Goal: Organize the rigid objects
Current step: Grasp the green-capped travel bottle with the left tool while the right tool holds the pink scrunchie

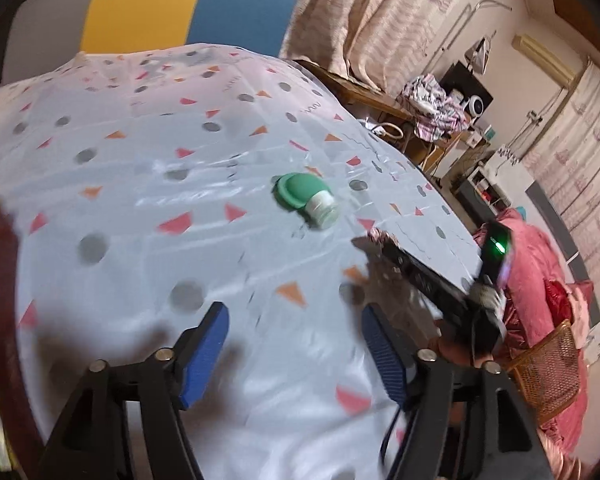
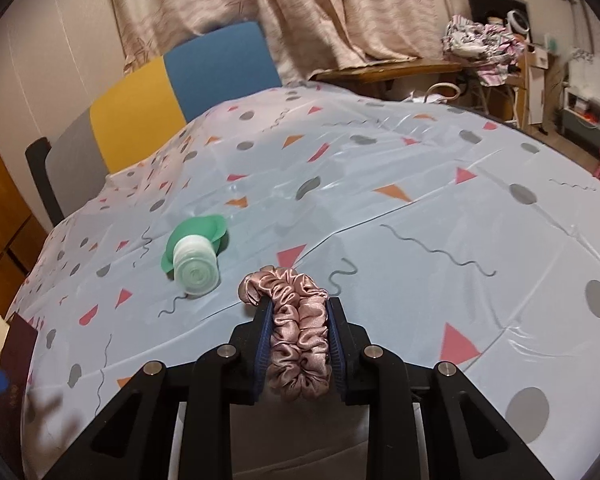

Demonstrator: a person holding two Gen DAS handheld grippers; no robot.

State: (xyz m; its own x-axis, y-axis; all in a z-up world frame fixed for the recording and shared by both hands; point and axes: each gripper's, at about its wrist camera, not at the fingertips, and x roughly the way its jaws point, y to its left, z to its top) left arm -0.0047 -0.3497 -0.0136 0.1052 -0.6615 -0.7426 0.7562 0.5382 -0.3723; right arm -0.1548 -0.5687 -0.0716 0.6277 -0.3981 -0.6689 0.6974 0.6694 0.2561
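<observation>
A small green squeeze bottle with a pale cap [image 1: 306, 199] lies on its side on the patterned tablecloth [image 1: 140, 184]; it also shows in the right wrist view [image 2: 194, 254], left of my right gripper. My left gripper [image 1: 294, 334] is open and empty, low over the cloth, with the bottle well ahead of it. My right gripper [image 2: 298, 306] is shut on a pink satin scrunchie [image 2: 296, 328] and holds it just above the cloth [image 2: 420, 184]. The right gripper also shows at the right of the left wrist view [image 1: 370, 240], blurred.
A dark red book or box edge [image 1: 4, 312] sits at the left, also in the right wrist view [image 2: 16, 364]. A chair with a yellow and blue back [image 2: 172, 84] stands behind the table. A wicker basket [image 1: 548, 364] and pink bedding [image 1: 536, 264] lie right of the table.
</observation>
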